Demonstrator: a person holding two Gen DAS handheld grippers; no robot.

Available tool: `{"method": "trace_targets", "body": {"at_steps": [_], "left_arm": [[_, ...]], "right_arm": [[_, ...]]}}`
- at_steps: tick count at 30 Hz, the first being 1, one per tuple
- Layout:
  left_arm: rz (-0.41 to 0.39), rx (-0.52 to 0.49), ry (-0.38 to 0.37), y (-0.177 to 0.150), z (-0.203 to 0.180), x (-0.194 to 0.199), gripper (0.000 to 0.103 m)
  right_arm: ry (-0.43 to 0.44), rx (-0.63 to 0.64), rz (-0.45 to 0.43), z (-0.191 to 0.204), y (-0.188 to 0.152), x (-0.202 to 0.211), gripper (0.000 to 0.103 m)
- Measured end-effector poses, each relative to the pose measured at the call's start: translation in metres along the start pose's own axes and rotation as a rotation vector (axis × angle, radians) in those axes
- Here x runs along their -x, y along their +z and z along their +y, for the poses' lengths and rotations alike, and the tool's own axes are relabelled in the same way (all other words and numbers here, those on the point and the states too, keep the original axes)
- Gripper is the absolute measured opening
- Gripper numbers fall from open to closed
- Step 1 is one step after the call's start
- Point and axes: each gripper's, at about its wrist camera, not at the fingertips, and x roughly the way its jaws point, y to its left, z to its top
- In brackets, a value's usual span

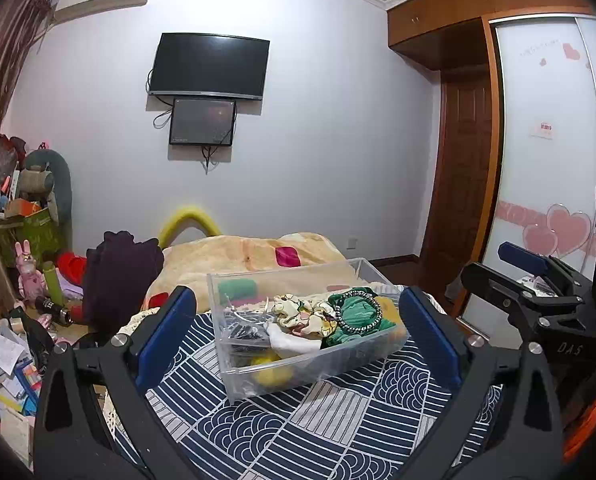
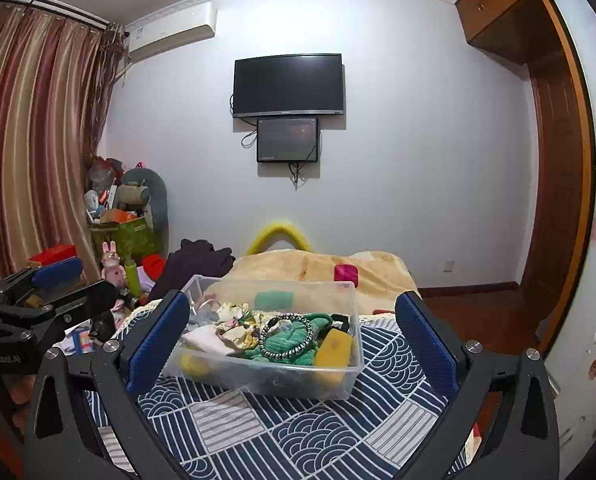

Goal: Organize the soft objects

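Observation:
A clear plastic bin (image 1: 258,376) (image 2: 337,384) stands on a navy patterned bedspread (image 1: 317,432) (image 2: 298,436). It holds soft items: a green knit piece (image 1: 357,312) (image 2: 294,344), a floral cloth (image 1: 298,314) (image 2: 234,320), a white cloth (image 1: 290,342) (image 2: 206,340), a yellow sponge-like piece (image 2: 333,346) and a beaded band (image 1: 361,316) (image 2: 286,334). My left gripper (image 1: 298,336) is open and empty, its fingers either side of the bin, short of it. My right gripper (image 2: 294,340) is open and empty, likewise in front of the bin; it also shows in the left wrist view (image 1: 537,280).
A beige blanket (image 1: 250,256) (image 2: 317,268) lies beyond the bin. A dark garment (image 1: 118,276) (image 2: 194,264) hangs at the bed's left. Cluttered floor with boxes and toys is left (image 1: 18,320) (image 2: 118,240). A wardrobe (image 1: 545,160) and wooden door (image 2: 553,200) are right.

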Motion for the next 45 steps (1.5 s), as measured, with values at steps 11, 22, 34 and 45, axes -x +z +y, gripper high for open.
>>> {"method": "trace_targets", "body": {"at_steps": [11, 22, 34, 45], "left_arm": [[0.001, -0.01, 0.003, -0.0036, -0.0025, -0.0009, 0.103], [0.004, -0.016, 0.01, -0.005, -0.0037, -0.0007, 0.103], [0.006, -0.011, 0.014, -0.0056, -0.0033, -0.0028, 0.103], [0.009, -0.01, 0.016, -0.0067, -0.0042, -0.0041, 0.103]], "right_arm": [[0.0, -0.008, 0.0, 0.0007, -0.0025, 0.0006, 0.103], [0.002, -0.009, -0.001, 0.0007, -0.0023, 0.001, 0.103], [0.001, -0.007, 0.001, 0.0016, -0.0018, 0.0034, 0.103], [0.003, -0.008, 0.002, 0.0014, -0.0016, 0.0034, 0.103]]}}
